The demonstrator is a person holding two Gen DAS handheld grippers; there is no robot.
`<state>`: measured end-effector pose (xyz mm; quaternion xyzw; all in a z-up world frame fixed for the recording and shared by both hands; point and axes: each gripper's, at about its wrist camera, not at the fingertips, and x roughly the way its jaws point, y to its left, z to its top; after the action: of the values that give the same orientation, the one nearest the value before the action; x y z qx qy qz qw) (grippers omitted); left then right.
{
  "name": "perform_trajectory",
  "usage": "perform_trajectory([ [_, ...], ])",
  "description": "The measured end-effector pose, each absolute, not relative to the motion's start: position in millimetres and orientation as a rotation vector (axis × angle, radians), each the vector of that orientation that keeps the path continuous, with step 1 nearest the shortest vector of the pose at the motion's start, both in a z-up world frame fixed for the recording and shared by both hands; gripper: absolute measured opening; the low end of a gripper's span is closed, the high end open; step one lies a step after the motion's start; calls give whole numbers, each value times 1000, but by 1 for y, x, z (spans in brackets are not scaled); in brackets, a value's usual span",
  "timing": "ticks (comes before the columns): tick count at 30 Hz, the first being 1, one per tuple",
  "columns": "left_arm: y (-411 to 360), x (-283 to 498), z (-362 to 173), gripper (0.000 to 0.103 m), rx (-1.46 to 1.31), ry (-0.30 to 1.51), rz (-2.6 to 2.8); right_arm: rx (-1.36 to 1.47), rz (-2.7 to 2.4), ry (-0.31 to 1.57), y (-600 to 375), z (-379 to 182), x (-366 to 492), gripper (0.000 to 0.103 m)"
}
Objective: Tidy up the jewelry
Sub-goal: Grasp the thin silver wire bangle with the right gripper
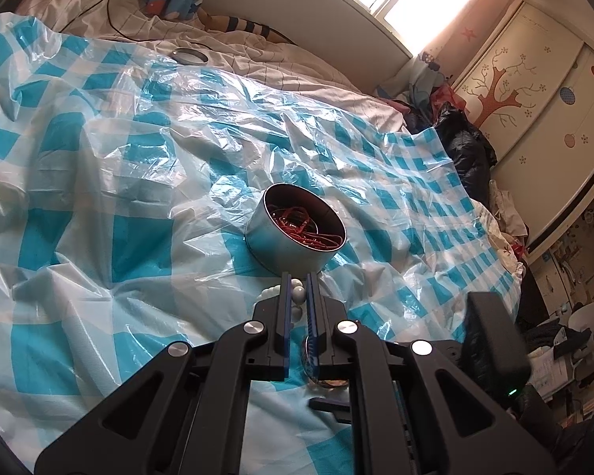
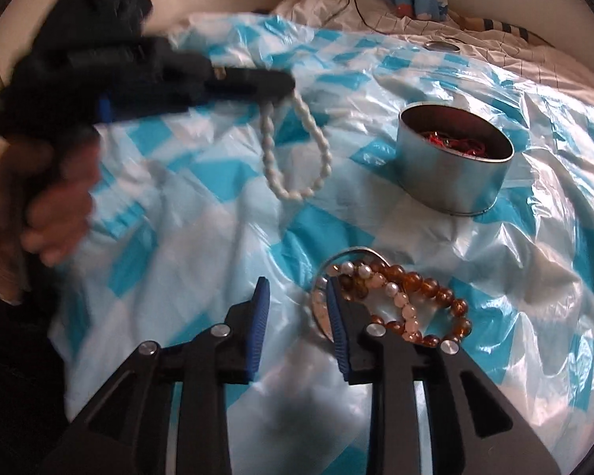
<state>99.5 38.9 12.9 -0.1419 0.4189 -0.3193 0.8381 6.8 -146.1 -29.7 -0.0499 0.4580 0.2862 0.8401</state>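
Two hand-held grippers over bed: left hand-held gripper [image 2: 287, 87] pinching white bead bracelet [image 2: 293, 158], dangling; right hand-held gripper [image 2: 297, 289] spread, empty, beside amber bead bracelets [image 2: 427, 289]. Tin [image 2: 455, 166] holds red jewelry.

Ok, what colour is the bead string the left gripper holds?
White; the bead string shows best in the right wrist view.

Crumpled blue-checked plastic sheet [image 1: 146, 206] over white bedding [image 1: 297, 63]; tree-painted wardrobe [image 1: 534, 91] beyond.
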Motion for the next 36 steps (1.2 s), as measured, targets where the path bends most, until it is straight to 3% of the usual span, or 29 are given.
perform_trajectory([
  [1, 39, 99, 13, 6, -300, 886, -676, -119, 602, 973, -144, -33, 7, 28],
  [3, 39, 99, 13, 6, -299, 887, -677, -130, 586, 973, -145, -37, 9, 12],
  [5, 40, 99, 13, 6, -300, 886, -676, -106, 580, 959, -149, -35, 10, 5],
  [15, 38, 98, 13, 6, -300, 888, -675, 221, 655, 900, -195, -7, 18, 4],
  [27, 36, 97, 12, 6, -303, 888, -679, 12, 630, 1007, -159, -33, 14, 4],
  [29, 37, 98, 12, 6, -303, 888, -678, 5, 640, 1000, -157, -30, 11, 10],
  [30, 36, 97, 12, 6, -303, 889, -677, 2, 653, 995, -157, -30, 11, 18],
  [31, 36, 97, 12, 6, -302, 889, -676, -1, 663, 986, -154, -29, 9, 39],
  [32, 37, 98, 12, 7, -302, 888, -678, -22, 659, 964, -152, -26, 6, 45],
  [36, 35, 97, 12, 6, -300, 890, -679, -43, 641, 945, -152, -23, 4, 44],
])
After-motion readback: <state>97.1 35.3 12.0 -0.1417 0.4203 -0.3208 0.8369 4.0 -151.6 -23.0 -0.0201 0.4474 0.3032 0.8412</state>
